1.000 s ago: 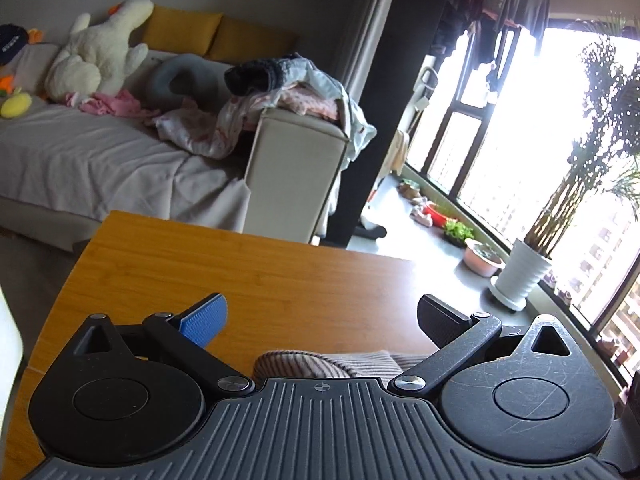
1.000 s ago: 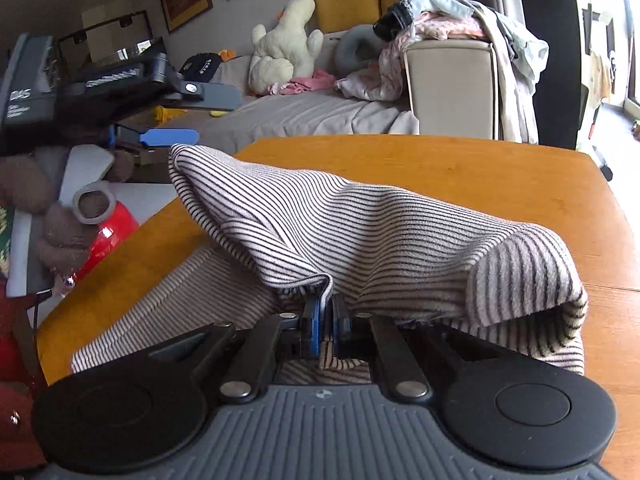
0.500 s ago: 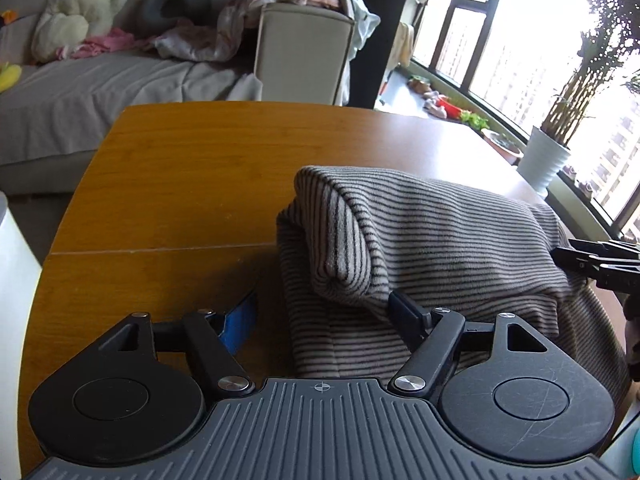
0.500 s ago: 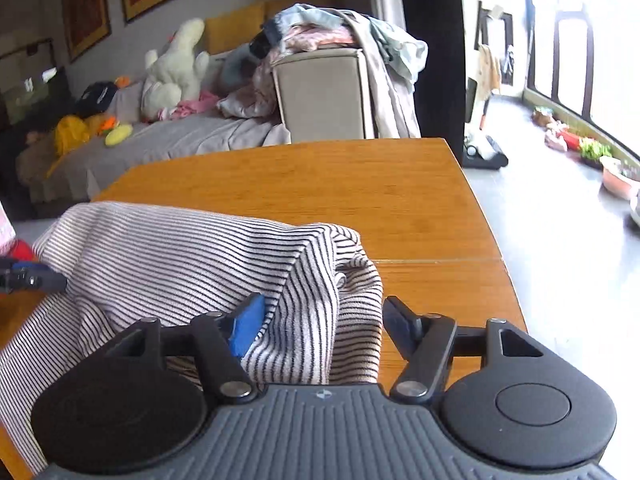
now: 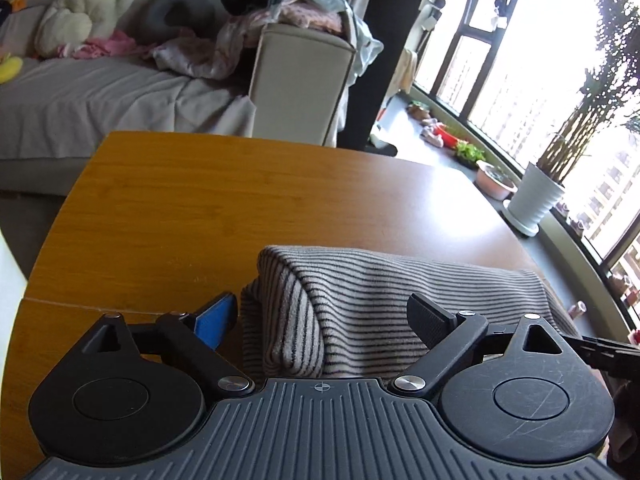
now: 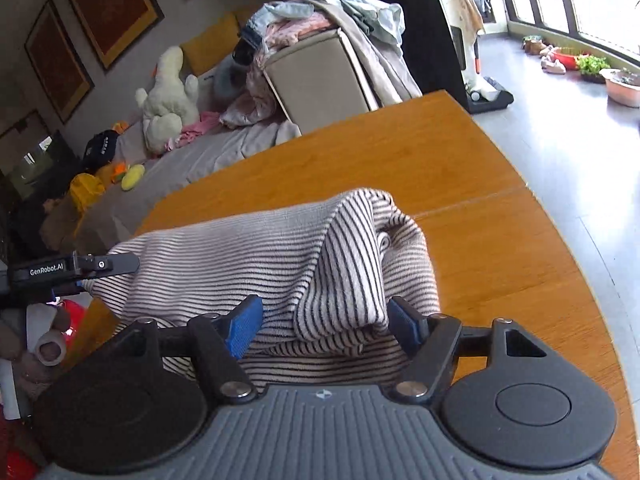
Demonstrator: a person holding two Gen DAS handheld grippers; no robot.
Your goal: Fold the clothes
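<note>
- Right now the striped garment point(image 5: 400, 292) lies bunched in a thick fold on the wooden table point(image 5: 240, 208), near its closer edge.
- Seen from the left wrist, the left gripper point(image 5: 324, 318) has its jaws apart and opening; the folded end of the cloth sits between them, and neither pad presses it.
- Its blue-faced finger point(image 5: 214, 320) stands just beside the cloth's left edge, over bare wood.
- Seen from the right wrist, the right gripper point(image 6: 324, 322) is likewise apart and opening, with a rolled corner of the garment point(image 6: 280, 256) between the fingers.
- Whether the right-hand pad point(image 6: 402, 322) brushes the fabric I cannot tell; the cloth is not clamped.
- Across the garment, the left gripper point(image 6: 80, 266) shows at its far left end, above a hand point(image 6: 40, 344).
- Beyond the table stands a sofa point(image 5: 120, 96) heaped with a plush toy point(image 5: 84, 4) and loose clothes point(image 5: 288, 12).
</note>
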